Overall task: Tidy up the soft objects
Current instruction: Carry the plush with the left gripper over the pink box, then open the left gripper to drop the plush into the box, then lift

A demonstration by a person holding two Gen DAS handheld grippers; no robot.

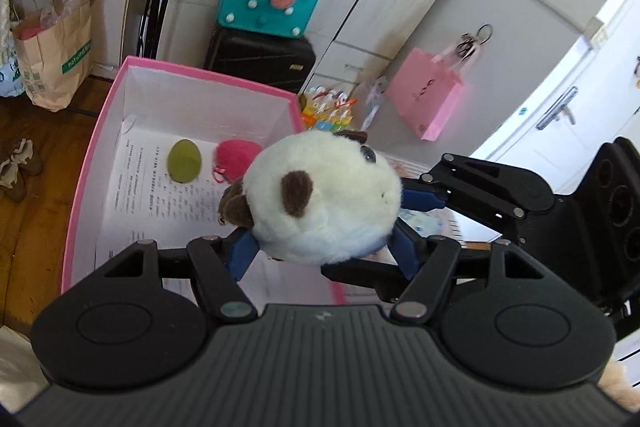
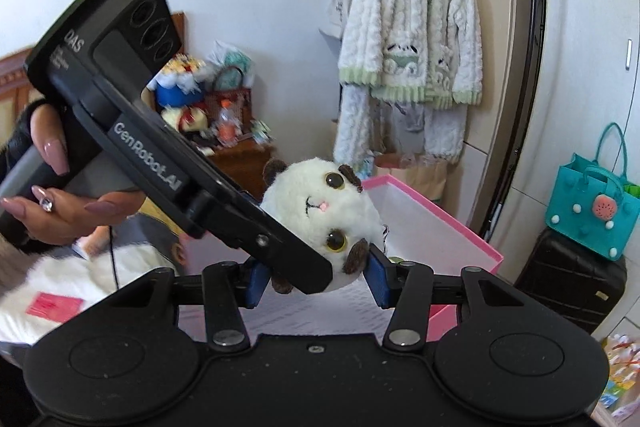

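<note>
We hold the plush (image 1: 324,199) between both grippers, left (image 1: 324,251) and right (image 2: 318,277), each part open and clamped on it, above the box (image 1: 86,171).

Round white plush (image 1: 324,199) with brown ears, above pink box (image 1: 208,73).
</note>
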